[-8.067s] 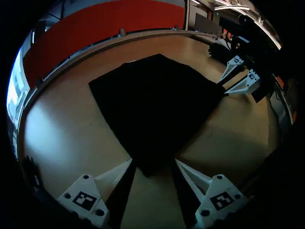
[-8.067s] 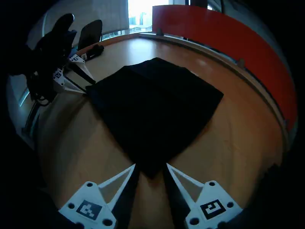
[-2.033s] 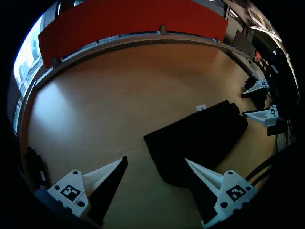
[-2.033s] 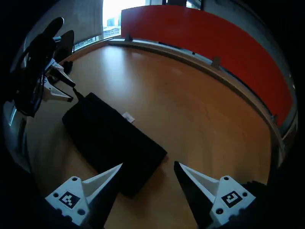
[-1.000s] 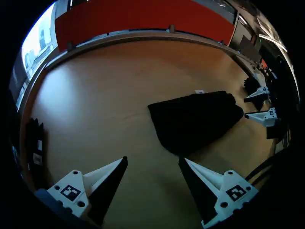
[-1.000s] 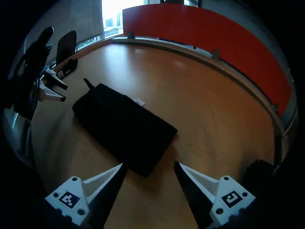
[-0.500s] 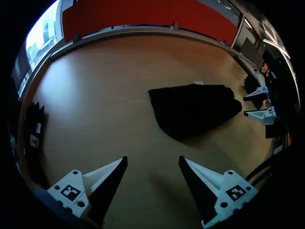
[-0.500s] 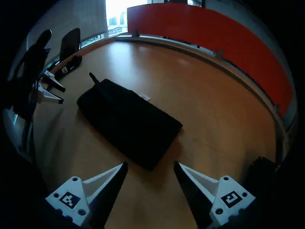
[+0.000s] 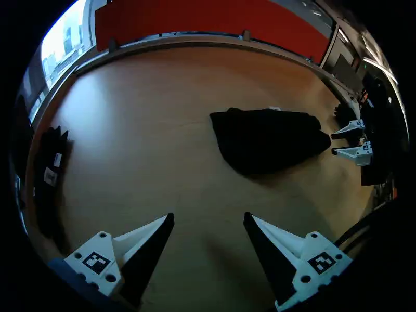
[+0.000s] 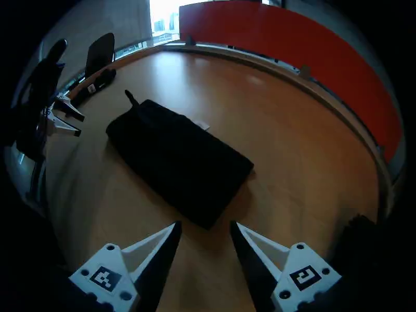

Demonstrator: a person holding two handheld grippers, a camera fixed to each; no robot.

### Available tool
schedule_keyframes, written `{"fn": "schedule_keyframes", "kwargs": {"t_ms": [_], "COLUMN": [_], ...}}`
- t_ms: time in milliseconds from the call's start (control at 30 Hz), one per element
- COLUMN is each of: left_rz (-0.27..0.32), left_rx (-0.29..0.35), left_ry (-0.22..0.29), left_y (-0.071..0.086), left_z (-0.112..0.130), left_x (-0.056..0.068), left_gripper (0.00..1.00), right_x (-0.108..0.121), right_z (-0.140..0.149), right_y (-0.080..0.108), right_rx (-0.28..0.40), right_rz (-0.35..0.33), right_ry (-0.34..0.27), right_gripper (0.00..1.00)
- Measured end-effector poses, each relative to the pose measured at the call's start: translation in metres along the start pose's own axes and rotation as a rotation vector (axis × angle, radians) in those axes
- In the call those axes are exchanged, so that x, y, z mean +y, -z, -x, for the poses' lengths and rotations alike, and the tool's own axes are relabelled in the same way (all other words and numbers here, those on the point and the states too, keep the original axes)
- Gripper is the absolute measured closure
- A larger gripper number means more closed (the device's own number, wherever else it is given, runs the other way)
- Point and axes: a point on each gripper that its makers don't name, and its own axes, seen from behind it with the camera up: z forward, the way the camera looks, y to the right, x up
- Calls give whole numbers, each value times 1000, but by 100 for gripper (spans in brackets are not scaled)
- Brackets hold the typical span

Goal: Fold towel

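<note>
Towel farther ahead of left fingers

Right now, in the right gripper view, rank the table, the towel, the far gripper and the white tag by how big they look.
1. table
2. towel
3. left gripper, which looks small partly because it is farther off
4. white tag

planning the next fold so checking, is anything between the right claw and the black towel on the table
Nothing visible does. The open right claw points at the near corner of the folded black cloth towel, with bare wooden tabletop between them.
</note>
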Motion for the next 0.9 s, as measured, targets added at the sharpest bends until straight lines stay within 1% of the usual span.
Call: {"fn": "schedule_keyframes", "kwargs": {"t_ms": [200, 267, 400, 467, 533, 600, 800, 900], "left_rz": [-3, -5, -10, -12, -16, -19, -24, -23], "left_rx": [-9, -12, -17, -18, -19, -20, -23, -24], "left_ry": [16, 20, 30, 34, 38, 41, 49, 52], "left_y": [5, 7, 11, 12, 14, 16, 19, 20], "left_z": [12, 16, 22, 25, 27, 30, 35, 37], "left_x": [-1, -2, -5, -6, -8, -9, -10, -10], "left_gripper": [0, 0, 0, 0, 0, 0, 0, 0], "right_x": [-2, -2, -3, -3, -2, -2, -2, -3], "right_z": [3, 3, 3, 3, 2, 1, 0, 0], "right_y": [-4, -5, -6, -7, -7, -7, -8, -9], "right_rx": [-15, -18, -18, -21, -20, -18, -18, -20], "right_rz": [-19, -22, -35, -36, -37, -38, -47, -51], "right_ry": [8, 7, 11, 16, 22, 25, 26, 33], "right_gripper": [47, 50, 51, 60, 63, 68, 68, 74]}}
